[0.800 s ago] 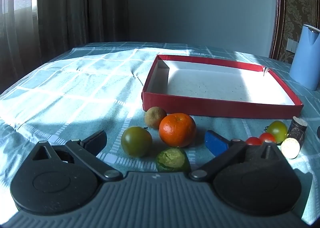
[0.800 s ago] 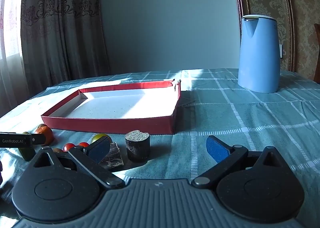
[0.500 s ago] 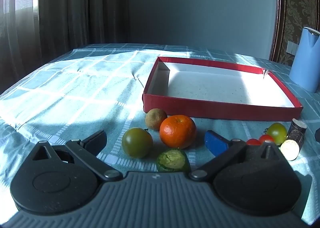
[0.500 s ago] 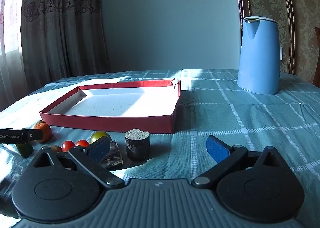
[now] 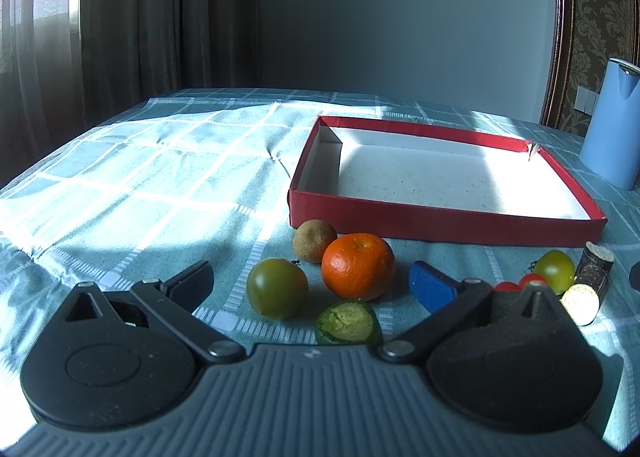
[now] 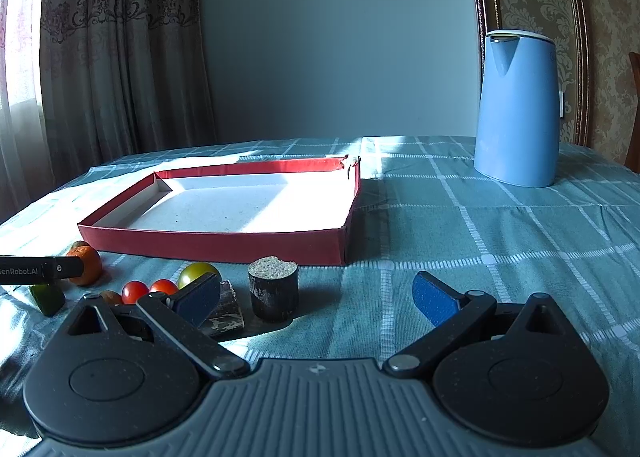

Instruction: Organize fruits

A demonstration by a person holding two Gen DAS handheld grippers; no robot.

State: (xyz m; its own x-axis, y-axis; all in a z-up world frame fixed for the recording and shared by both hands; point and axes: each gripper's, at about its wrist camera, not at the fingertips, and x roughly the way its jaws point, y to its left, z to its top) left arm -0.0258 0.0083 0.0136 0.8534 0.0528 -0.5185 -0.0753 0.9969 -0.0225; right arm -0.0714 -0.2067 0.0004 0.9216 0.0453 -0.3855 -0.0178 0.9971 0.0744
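Note:
In the left wrist view my left gripper (image 5: pixel 310 287) is open and empty. Between its fingers lie a green tomato (image 5: pixel 277 293), an orange (image 5: pixel 357 266) and a cut green fruit (image 5: pixel 347 322), with a brown fruit (image 5: pixel 314 240) behind. An empty red tray (image 5: pixel 444 221) lies beyond. Red cherry tomatoes (image 5: pixel 531 280), a yellow-green tomato (image 5: pixel 555 277) and sugarcane pieces (image 5: pixel 595 265) lie to the right. My right gripper (image 6: pixel 318 297) is open and empty above the cloth, with a sugarcane piece (image 6: pixel 273 288), cherry tomatoes (image 6: pixel 135 291) and the tray (image 6: pixel 224 247) ahead.
A blue kettle (image 6: pixel 518 113) stands at the back right on the checked teal tablecloth (image 6: pixel 480 225). A finger of the left gripper (image 6: pixel 40 269) shows at the left edge of the right wrist view. Curtains and a wall stand behind the table.
Both grippers have risen slightly and tilted; the fruits sit a little lower in view. No fruit has moved and both jaws stay open.

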